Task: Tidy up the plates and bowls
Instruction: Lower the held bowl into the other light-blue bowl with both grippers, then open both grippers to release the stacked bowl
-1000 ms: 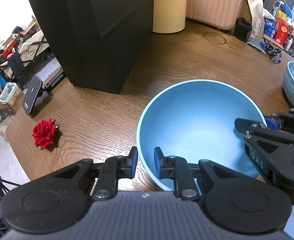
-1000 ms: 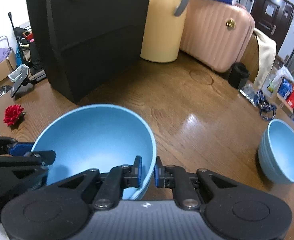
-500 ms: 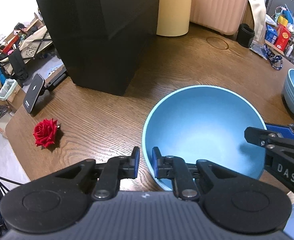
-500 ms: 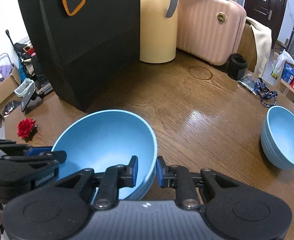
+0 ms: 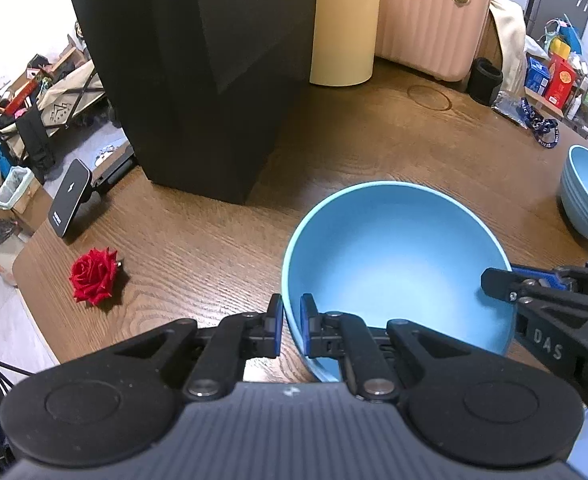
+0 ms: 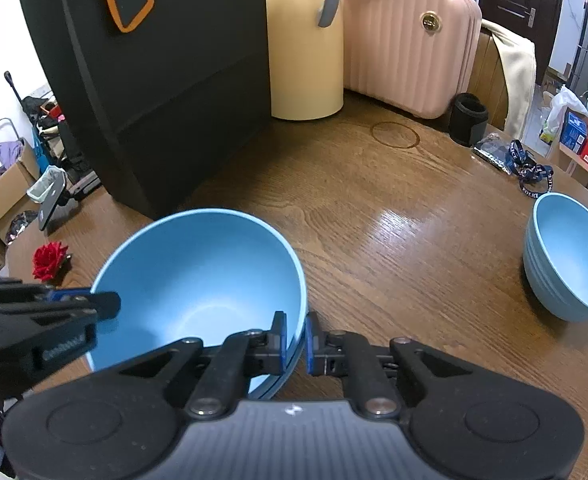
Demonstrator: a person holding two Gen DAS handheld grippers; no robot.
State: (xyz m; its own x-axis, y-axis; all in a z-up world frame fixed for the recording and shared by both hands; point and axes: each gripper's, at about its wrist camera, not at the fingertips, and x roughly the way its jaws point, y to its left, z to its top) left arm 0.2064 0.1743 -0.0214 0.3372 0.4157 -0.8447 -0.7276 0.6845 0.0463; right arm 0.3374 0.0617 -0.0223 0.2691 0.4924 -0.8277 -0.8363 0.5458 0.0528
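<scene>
My left gripper (image 5: 291,317): jaws nipped shut on the near-left rim of the large blue bowl (image 5: 398,256), one pad inside, one outside.
My right gripper (image 6: 295,334): jaws closing onto the same bowl's right rim; wall sits between the pads.
Bowl position: on or just above the wooden table (image 6: 394,208), I cannot tell which; a second rim edge shows beneath it near my right pads.
Destination, judged: blue bowl stack (image 6: 570,264), well apart to the right.
Handling note: lift both sides evenly, keep the rim level, avoid twisting either grip.
</scene>
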